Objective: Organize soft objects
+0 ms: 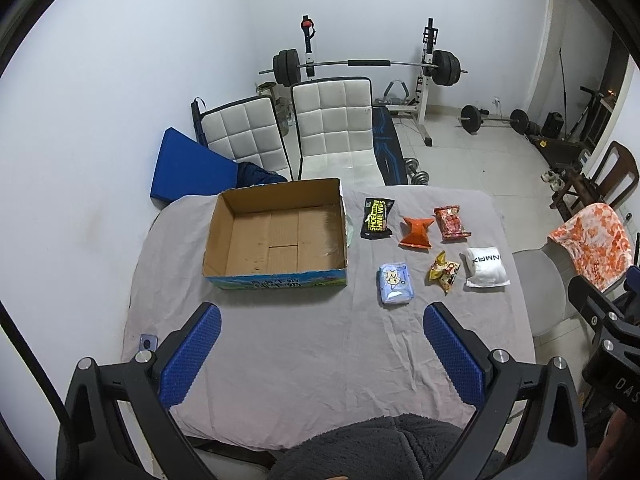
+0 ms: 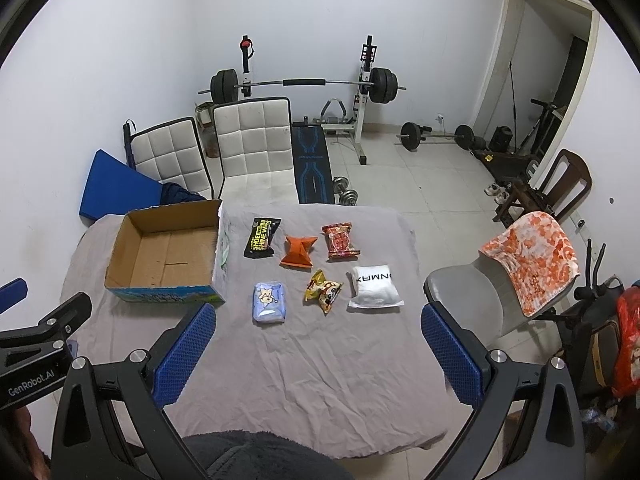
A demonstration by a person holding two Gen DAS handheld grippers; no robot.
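From my left gripper point(image 1: 322, 344) I see its jaws spread wide with nothing between them, held above the near edge of the surface point(image 1: 288, 380), which is draped in a wrinkled grey cloth. At far left on that cloth sits the cardboard box point(image 1: 276, 236), open at the top and bare inside. Just right of the box lies the black shoe-wipes packet point(image 1: 376, 218), then the orange packet point(image 1: 416, 232) and the red snack packet point(image 1: 451, 222) in the back row. In the nearer row I have the pale blue tissue pack point(image 1: 394, 283), the yellow snack packet point(image 1: 443, 272) and the white pouch point(image 1: 486, 267), each lying flat and apart from its neighbours. My right gripper point(image 2: 318, 344) hangs further right over the same near edge, its jaws likewise wide apart and holding nothing; the blue tissue pack sits nearest to them, ahead and a little left. At far right, off the surface, a grey chair point(image 2: 464, 300) carries an orange-patterned towel point(image 2: 532, 260) over its back
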